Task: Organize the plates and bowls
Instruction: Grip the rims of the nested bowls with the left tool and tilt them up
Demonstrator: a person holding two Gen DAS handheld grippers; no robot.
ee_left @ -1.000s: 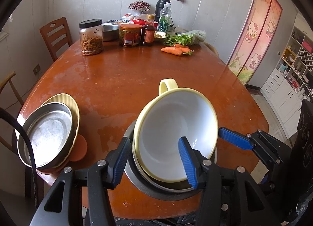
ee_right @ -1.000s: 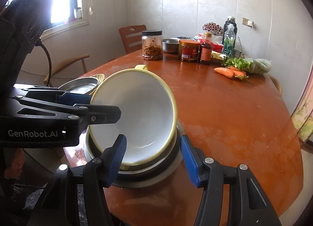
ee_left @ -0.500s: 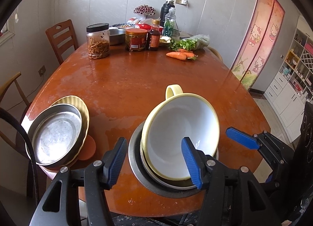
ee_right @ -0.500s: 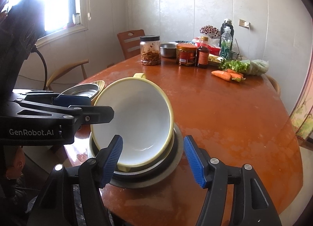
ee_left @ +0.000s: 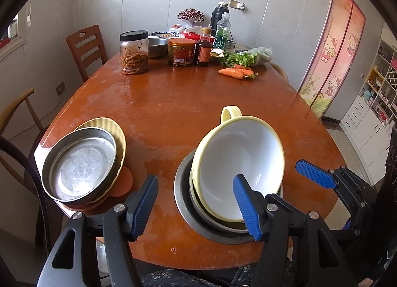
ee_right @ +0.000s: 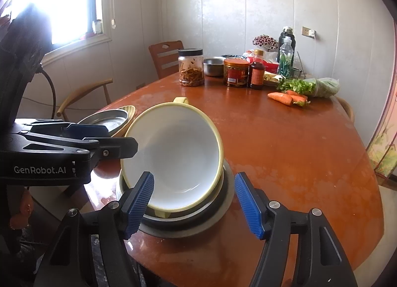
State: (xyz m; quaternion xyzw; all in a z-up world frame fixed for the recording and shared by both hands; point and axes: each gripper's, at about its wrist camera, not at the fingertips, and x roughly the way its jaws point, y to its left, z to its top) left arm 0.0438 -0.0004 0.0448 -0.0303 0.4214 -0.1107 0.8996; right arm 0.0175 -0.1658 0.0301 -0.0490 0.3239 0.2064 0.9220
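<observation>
both tongs, left tongs (ee_left: 196,208) and right tongs (ee_right: 194,203), are opening, gripping nothing; the yellow bowl (ee_left: 239,162) sits tilted on the near stack, released. next likely calls for straightening it or fetching the steel plate (ee_left: 79,164) left.

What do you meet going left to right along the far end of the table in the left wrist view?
Black-lidded jar → steel bowl → red-lidded jar → dark sauce bottle → greens, with the carrots just in front.
</observation>
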